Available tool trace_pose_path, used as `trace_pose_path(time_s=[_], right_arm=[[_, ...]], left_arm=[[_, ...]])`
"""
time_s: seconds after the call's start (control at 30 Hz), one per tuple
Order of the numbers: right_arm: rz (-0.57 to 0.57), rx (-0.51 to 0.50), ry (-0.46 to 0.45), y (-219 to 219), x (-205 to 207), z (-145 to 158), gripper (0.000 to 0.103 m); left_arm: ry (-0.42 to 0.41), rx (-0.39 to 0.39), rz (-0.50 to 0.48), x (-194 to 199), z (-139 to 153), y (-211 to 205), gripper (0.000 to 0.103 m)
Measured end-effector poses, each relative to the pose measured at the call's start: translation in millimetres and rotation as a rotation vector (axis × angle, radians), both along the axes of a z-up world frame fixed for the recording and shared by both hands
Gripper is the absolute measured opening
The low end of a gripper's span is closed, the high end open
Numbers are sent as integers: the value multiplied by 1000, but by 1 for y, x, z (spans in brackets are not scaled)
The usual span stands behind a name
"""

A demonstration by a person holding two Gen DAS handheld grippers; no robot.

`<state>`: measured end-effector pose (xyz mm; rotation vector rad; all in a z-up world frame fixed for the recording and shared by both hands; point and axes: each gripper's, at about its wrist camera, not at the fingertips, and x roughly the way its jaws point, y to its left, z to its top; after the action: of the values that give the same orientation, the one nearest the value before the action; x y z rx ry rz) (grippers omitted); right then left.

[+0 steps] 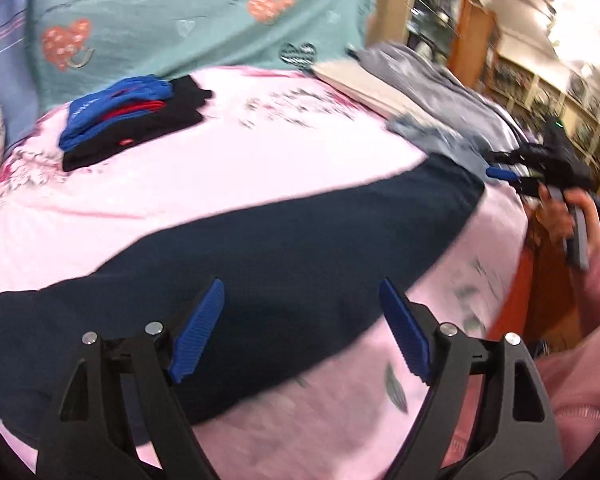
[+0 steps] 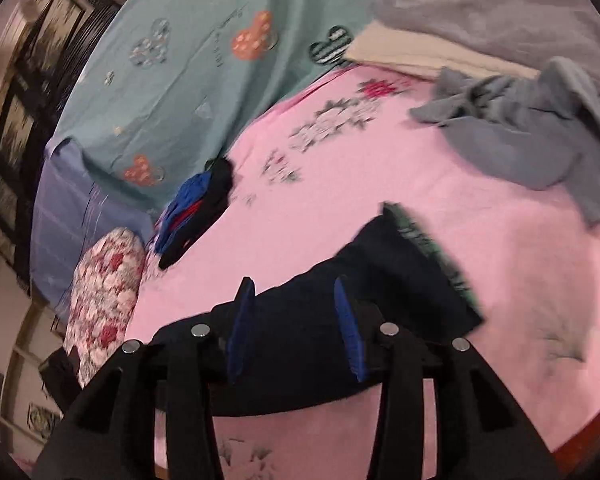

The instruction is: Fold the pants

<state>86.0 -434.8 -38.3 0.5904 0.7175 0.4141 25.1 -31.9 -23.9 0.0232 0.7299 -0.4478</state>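
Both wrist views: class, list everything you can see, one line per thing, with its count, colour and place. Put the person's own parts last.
Pants: one, dark navy, laid long across the pink sheet, under both grippers.
Folded stack: one pile, blue, red and black, far side of the pink sheet.
Grey clothes: loose heap, grey, far right of the bed.
Pink sheet: one, pink with flower print, covers the bed.
Teal sheet: one, teal with heart print, behind the pink sheet.
Pillow: one, red and white floral, left edge of the bed.
Shelves: brown, blurred, background.
Left gripper: black with blue pads, open above the pants.
Right gripper: black with blue pads, open over the pants.
Hand: one, holding the right gripper.
Sleeve: pink.
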Motion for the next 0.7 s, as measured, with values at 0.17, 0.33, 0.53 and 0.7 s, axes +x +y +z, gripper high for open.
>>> trace_pose_path(time_s=[0.17,0.33,0.53,0.7], right_arm=[[5,-59,215,6,25,-47,36],[-56,84,251,-32,10,-49,36],[103,-83,112,48,26,-10,41],[363,-151,83,138,47,-1,43]], left_arm=[[184,12,52,22,-35,6,82],[164,92,25,-20,-41,21,82],[81,105,122,-30,-9,61,88],[85,85,309,0,-5,107,92]])
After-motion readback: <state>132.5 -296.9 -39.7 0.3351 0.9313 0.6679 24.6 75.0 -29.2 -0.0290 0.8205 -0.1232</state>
